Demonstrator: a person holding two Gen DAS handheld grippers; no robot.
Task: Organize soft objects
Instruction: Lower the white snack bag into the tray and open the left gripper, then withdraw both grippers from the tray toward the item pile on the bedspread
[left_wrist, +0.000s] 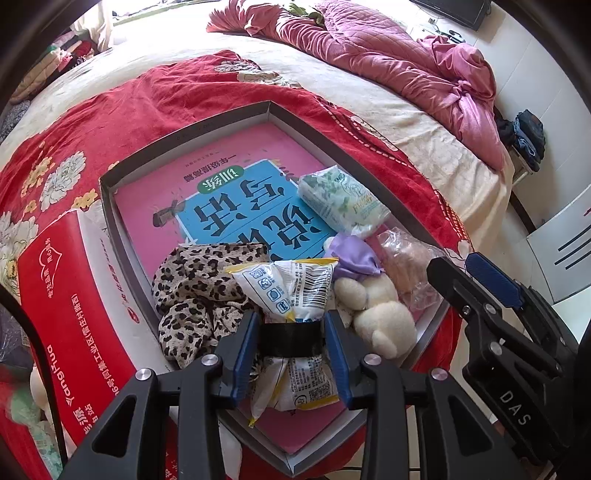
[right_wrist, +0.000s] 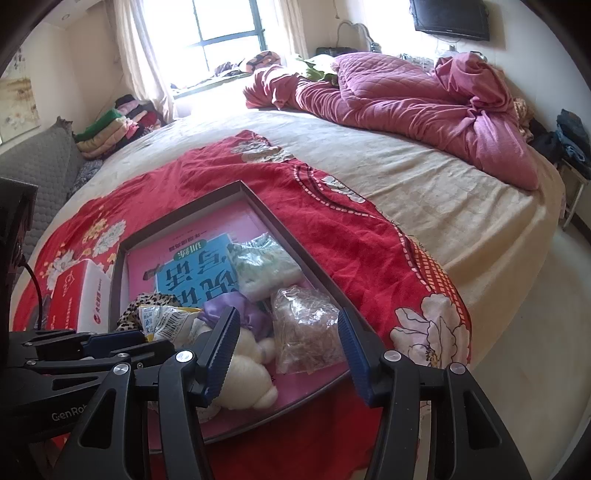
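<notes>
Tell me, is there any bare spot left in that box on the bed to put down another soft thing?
Yes. The far end of the tray is free: the book cover shows bare between the far wall, the leopard cloth and the tissue pack. The near end is crowded: plush toy, clear bag, and the banded packet in the left gripper.
</notes>
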